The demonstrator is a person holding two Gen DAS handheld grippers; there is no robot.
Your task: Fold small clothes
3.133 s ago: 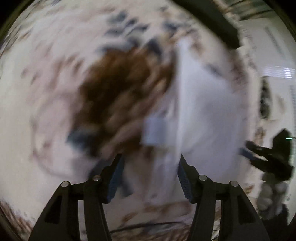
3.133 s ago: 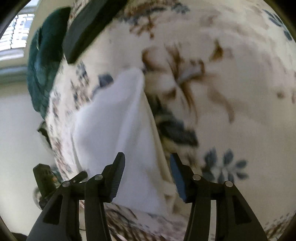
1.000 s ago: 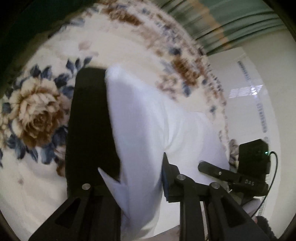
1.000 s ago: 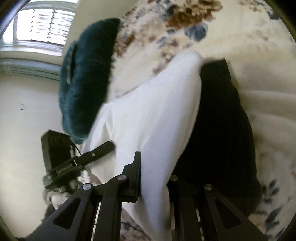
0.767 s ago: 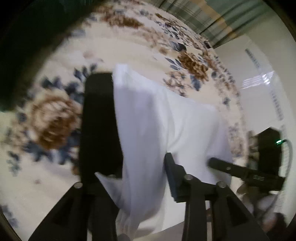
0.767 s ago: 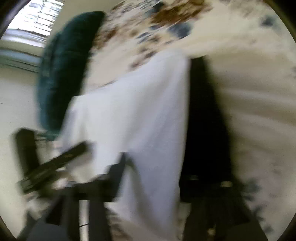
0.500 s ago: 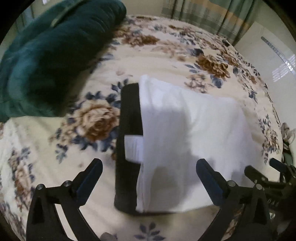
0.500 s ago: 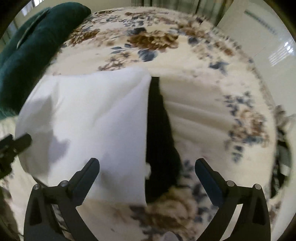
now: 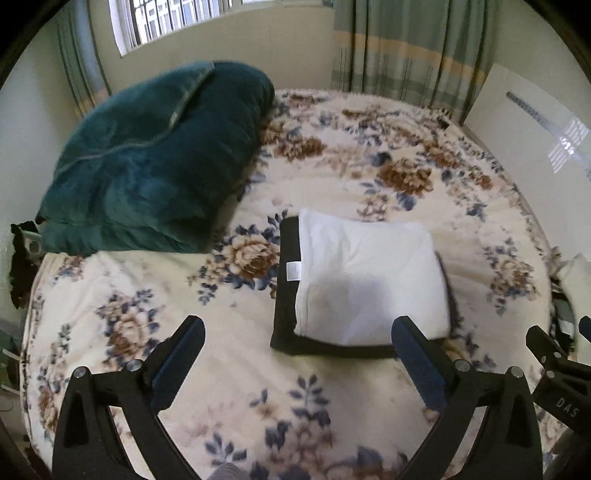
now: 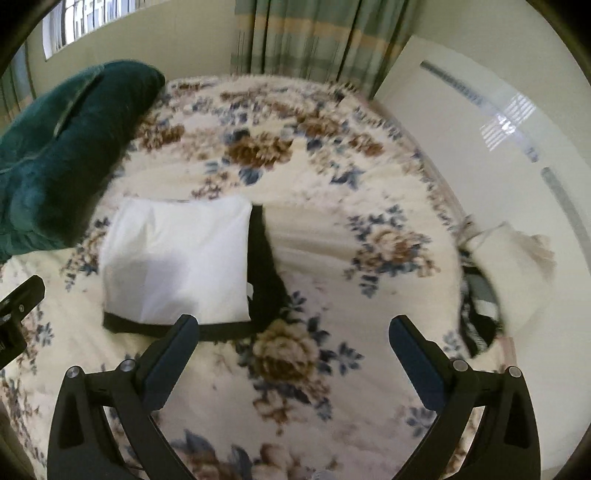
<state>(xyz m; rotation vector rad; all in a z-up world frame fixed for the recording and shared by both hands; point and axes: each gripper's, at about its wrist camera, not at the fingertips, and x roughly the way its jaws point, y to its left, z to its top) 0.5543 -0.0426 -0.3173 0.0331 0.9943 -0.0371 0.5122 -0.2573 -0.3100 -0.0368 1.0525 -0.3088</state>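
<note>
A home bedroom: floral bedspread (image 9: 332,155), teal pillow (image 9: 155,162), striped curtains (image 9: 406,44), barred window (image 9: 177,14).

"DAS" on the right hand-held gripper (image 9: 563,373); garment tag (image 9: 293,270) unreadable.

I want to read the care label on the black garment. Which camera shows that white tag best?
The left wrist view: the white tag lies in plain sight on the black garment, beside the folded white garment, though its print is too small to read. The right wrist view shows the black garment but no clear tag.
</note>
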